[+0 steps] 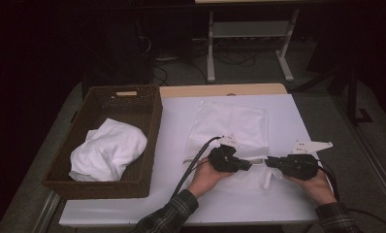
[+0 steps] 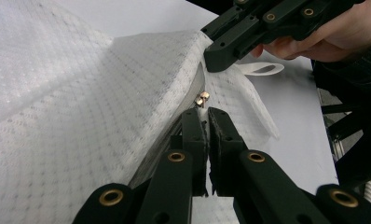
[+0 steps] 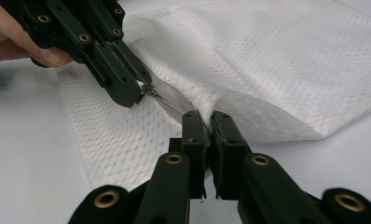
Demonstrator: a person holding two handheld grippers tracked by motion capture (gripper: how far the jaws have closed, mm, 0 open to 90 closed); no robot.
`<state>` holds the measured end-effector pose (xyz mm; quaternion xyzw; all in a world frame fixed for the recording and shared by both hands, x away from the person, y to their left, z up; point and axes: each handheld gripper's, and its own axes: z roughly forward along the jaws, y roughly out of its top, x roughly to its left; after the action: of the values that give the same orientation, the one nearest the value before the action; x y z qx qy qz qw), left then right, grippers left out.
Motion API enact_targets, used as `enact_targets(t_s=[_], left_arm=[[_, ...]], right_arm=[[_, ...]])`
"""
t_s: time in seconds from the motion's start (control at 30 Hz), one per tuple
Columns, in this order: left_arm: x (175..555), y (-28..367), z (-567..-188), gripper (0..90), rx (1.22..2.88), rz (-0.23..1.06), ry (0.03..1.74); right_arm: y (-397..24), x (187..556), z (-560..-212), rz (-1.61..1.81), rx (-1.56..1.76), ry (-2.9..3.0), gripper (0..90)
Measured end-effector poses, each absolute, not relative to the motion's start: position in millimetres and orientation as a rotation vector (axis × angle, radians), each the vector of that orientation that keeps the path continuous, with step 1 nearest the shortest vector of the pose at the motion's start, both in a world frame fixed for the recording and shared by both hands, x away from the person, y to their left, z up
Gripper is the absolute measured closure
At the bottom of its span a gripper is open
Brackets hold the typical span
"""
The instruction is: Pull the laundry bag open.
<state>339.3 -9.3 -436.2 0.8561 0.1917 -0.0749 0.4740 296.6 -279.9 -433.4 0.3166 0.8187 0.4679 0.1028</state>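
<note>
The white mesh laundry bag (image 1: pixel 232 127) lies flat mid-table, at 3 o'clock from the wicker basket (image 1: pixel 108 141). Your left gripper (image 2: pixel 205 112) is pinched on the zipper pull (image 2: pixel 202 99); your right gripper (image 3: pixel 207 122) is clamped on the zipper edge. Should the right grip slip, the mesh will likely bunch and jam the slider. Both hands rest low, grippers pointing toward each other.

A basket (image 1: pixel 150 121) (cloth (image 1: pixel 108 150) inside) stands on the table (image 1: pixel 176 194), left of the mesh bag (image 1: pixel 234 124).
</note>
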Motion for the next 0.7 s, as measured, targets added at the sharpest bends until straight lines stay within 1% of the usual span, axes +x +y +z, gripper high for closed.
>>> enact_targets(t_s=[0.7], left_arm=[[341.7,-2.5,-437.0,86.3,2.093,-0.183,0.495]], right_arm=[[-285.0,298.1,-433.8,1.370,0.969,2.400,84.3]])
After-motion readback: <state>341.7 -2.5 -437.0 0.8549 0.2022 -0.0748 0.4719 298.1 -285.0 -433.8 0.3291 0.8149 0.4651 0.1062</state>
